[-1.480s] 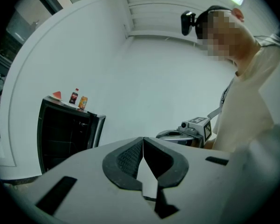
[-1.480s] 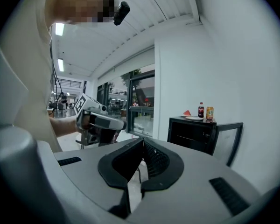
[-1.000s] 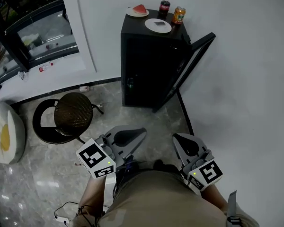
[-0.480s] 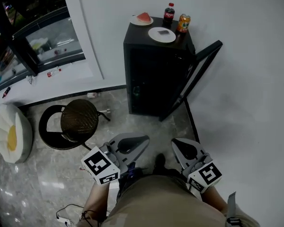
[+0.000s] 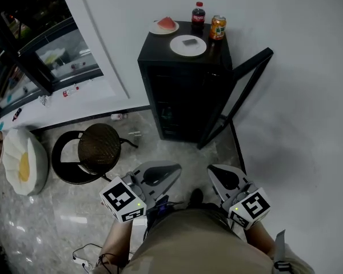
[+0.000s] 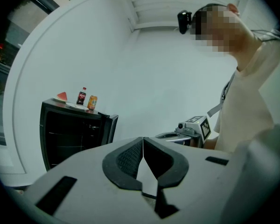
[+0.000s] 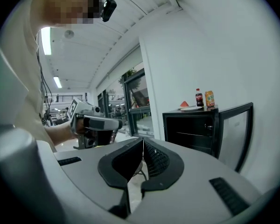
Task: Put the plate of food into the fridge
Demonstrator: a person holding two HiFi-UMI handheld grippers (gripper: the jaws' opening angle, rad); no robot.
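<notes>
- The left tool [image 5: 170,170] and right tool [image 5: 214,171] — smooth grey shells with ribbed black pads — were both closed on nothing, held low before the person's body.
- The fridge [image 5: 183,90], a black box, stood against the white wall with its framed door [image 5: 240,93] swung open.
- On its flat top sat the round plate [image 5: 164,26] with a red wedge — well apart from both tools.
- Beside it were a second white plate [image 5: 188,45], a dark bottle [image 5: 198,13] and an orange can [image 5: 218,27].
- A round stool [image 5: 97,144] stood on the glossy stone floor [image 5: 177,153].
</notes>
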